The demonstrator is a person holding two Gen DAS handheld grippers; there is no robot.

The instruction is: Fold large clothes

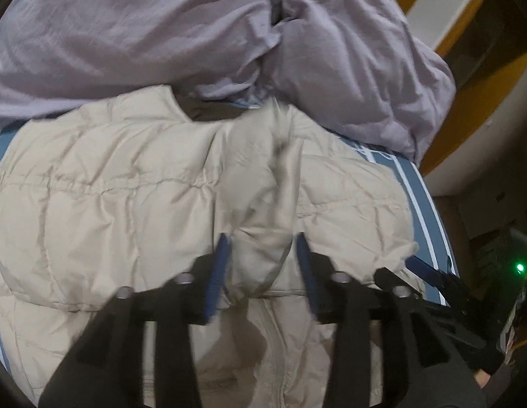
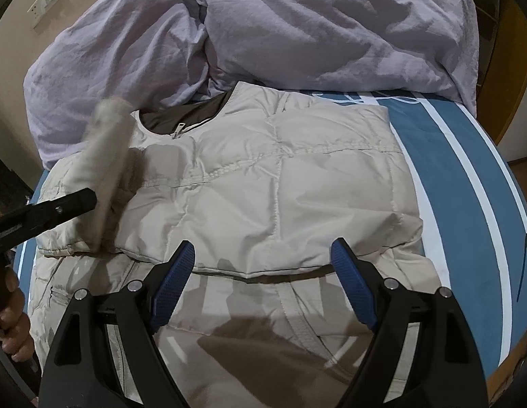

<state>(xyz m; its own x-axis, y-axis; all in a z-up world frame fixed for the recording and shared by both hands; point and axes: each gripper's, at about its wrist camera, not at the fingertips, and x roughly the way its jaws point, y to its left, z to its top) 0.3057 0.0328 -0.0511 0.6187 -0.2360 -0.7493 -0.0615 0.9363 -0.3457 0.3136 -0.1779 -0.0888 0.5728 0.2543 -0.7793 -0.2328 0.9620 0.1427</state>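
Observation:
A beige quilted puffer jacket lies on a blue bed sheet with white stripes; its right half is folded in, and its zip collar faces the far side. My left gripper has its blue pads on either side of a raised, blurred fold of jacket fabric. That lifted fold shows in the right wrist view beside the left gripper's black body. My right gripper is open and empty, just above the folded jacket's near edge.
A crumpled lavender duvet is heaped across the far side of the bed, touching the jacket's collar end. The bed's right edge drops to a brown floor. Yellow wooden furniture stands beyond. A wall switch plate is at the far left.

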